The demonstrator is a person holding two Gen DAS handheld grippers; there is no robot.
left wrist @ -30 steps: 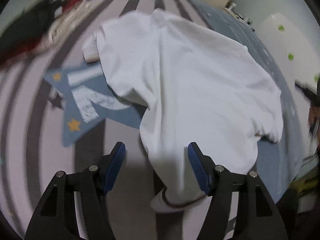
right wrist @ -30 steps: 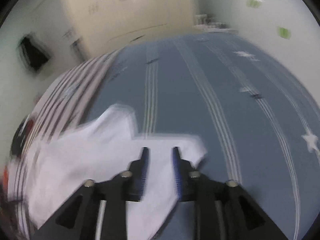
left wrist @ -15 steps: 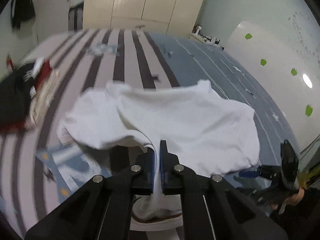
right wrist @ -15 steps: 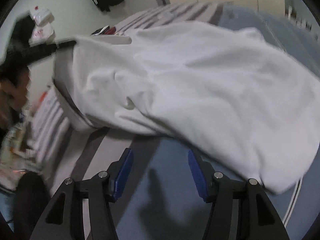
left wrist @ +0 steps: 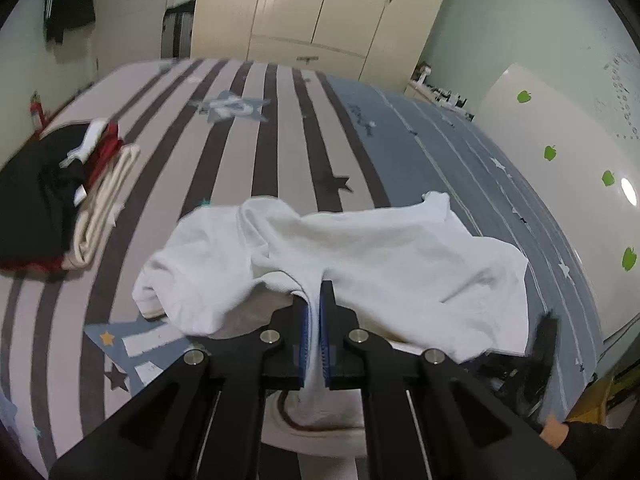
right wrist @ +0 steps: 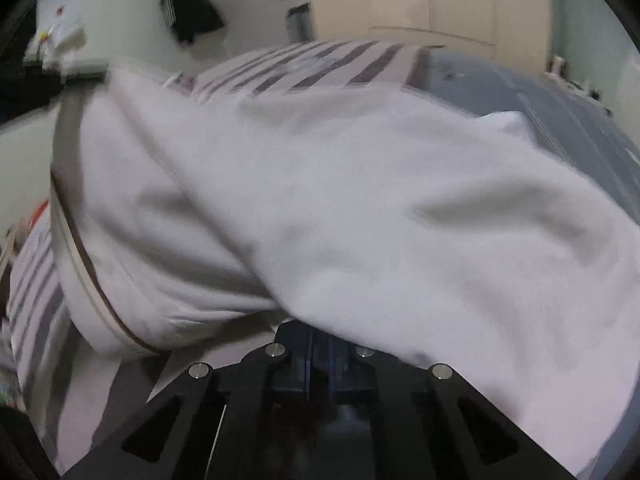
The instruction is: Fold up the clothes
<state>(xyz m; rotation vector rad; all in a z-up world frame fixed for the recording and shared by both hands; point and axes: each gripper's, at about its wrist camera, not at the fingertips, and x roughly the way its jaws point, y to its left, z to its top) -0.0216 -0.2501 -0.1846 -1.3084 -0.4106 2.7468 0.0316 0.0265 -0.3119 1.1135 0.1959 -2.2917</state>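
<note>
A white T-shirt lies rumpled on the striped bed and fills the right wrist view. My left gripper is shut on a fold of the shirt near its collar and lifts it off the bed. My right gripper is shut on the shirt's other edge; cloth drapes over its fingertips and hides them. The shirt's collar with a dark trim hangs at the left of the right wrist view. The right gripper also shows at the lower right of the left wrist view.
A pile of folded clothes, black, red and cream, sits at the bed's left side. The bed cover is grey-striped on the left and blue on the right. Wardrobes stand behind. A white board lines the right.
My left gripper closed on the shirt and lifted it. My right gripper, open half a second ago beside the shirt, has closed on the shirt's edge and the cloth now hangs between both.
</note>
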